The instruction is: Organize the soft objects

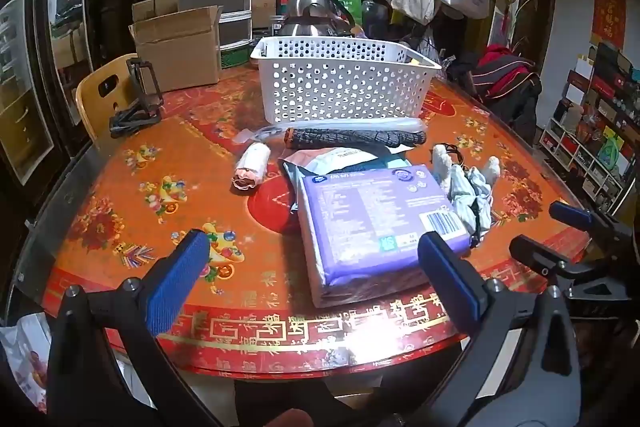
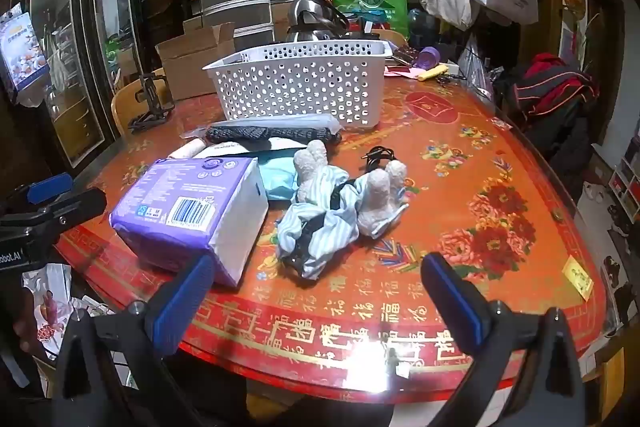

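Nothing looks sorted yet: the purple pack [image 1: 376, 223], striped cloth toy [image 2: 332, 203] and dark roll [image 1: 356, 138] lie on the counter [image 2: 480, 227] near the white basket [image 1: 344, 87], both the left tool [image 1: 314, 275] and right tool [image 2: 318, 297] spread wide and empty.

Glossy printed table [image 2: 460, 155], perforated white plastic basket [image 2: 304, 87], shiny purple plastic-wrapped pack [image 2: 180, 207], fuzzy cloth toy [image 2: 340, 203].

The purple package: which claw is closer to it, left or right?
Left. The left claw hangs open right over the near end of the purple package. The right claw, also open, sits off to its right, nearer the striped plush toy.
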`<state>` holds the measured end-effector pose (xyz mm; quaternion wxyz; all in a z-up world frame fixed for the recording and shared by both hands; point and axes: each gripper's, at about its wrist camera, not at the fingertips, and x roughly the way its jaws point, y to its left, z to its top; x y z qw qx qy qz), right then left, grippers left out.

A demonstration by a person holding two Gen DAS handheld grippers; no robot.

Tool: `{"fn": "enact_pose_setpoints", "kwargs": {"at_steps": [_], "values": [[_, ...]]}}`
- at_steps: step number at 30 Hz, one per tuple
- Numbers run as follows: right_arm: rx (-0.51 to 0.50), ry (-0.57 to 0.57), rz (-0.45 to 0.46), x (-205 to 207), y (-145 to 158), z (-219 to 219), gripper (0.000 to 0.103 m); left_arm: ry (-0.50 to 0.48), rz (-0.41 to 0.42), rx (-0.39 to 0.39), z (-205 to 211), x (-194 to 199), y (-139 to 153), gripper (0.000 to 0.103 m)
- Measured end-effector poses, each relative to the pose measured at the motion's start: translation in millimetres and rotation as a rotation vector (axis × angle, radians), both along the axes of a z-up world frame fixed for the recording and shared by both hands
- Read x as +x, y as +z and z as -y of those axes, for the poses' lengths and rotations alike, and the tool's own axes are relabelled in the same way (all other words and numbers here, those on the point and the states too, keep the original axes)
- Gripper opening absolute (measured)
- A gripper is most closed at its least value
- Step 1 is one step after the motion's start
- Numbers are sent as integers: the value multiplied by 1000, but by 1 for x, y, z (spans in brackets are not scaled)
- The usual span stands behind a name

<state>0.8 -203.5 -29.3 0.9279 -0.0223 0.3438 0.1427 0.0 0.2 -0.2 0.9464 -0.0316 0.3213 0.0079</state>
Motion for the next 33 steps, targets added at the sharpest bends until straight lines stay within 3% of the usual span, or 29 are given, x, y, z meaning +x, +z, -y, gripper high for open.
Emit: {"fn": "enact_pose_setpoints", "kwargs": {"at_steps": [33], "values": [[-6,3,-7,3,0,-1,103,-21,-3,7,5,4,1,103]]}}
